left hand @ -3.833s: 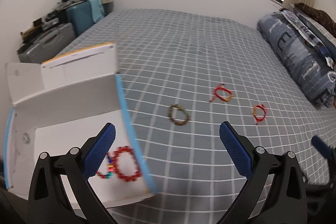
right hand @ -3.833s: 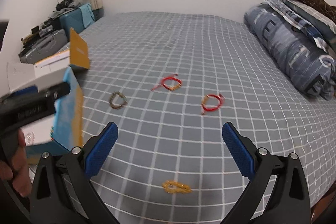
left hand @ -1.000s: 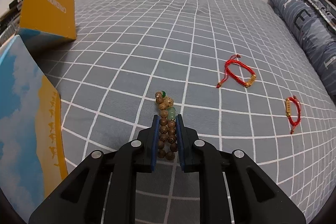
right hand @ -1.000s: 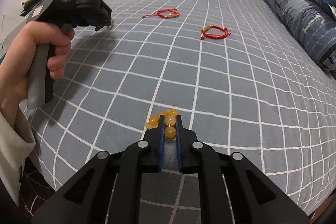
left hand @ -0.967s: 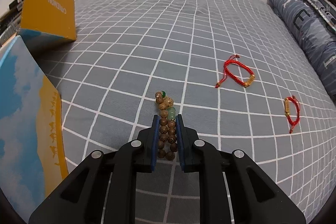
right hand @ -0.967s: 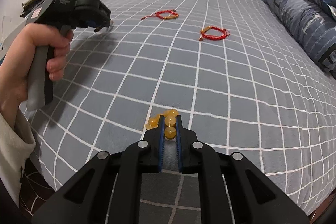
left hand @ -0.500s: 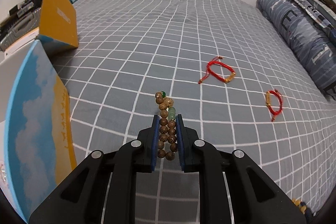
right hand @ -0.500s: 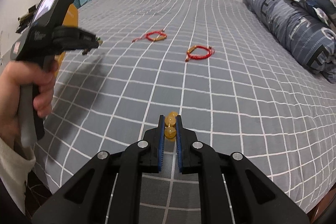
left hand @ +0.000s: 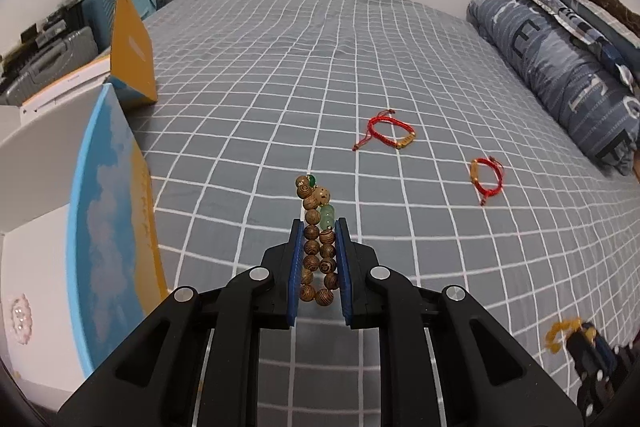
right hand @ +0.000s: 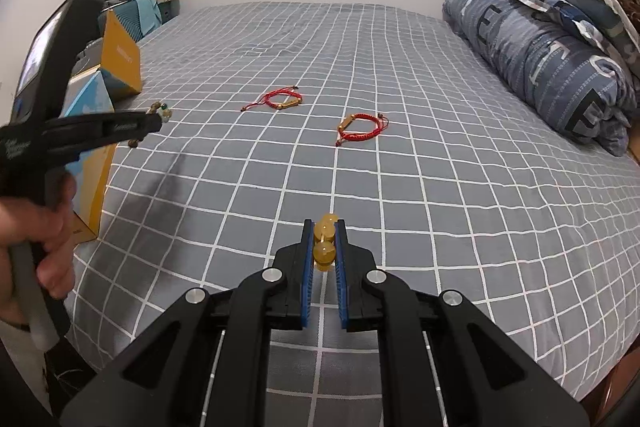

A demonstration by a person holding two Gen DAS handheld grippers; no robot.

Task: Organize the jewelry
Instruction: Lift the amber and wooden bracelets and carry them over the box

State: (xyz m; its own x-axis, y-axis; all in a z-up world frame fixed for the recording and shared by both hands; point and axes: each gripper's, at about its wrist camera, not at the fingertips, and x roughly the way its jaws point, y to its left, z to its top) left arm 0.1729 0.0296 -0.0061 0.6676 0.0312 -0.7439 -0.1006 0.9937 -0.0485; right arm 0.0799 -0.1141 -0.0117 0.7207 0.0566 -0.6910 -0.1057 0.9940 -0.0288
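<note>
The left gripper (left hand: 318, 227) clamps a wooden bead bracelet (left hand: 316, 247) above the bed (left hand: 280, 67); the right gripper (right hand: 324, 227) pinches an amber bead bracelet (right hand: 325, 247), its loop mostly hidden. The box (left hand: 108, 195) at the bed's left edge is cut off.

Grey checked bed (left hand: 320, 67) — two red bracelets (left hand: 390, 133) (left hand: 486, 179), seemingly a box (left hand: 116, 195).

Each fisheye view is taken from just behind a pair of black, blue-padded fingers (left hand: 318, 259) (right hand: 324, 251) and is angled down across a grey, white-checked bedspread (left hand: 260, 75) towards the window wall. Beyond both fingertips, two red cord bracelets (left hand: 386, 133) (right hand: 280, 101) are shared. The left gripper (right hand: 154, 121) is caught left of the right fingers.
</note>
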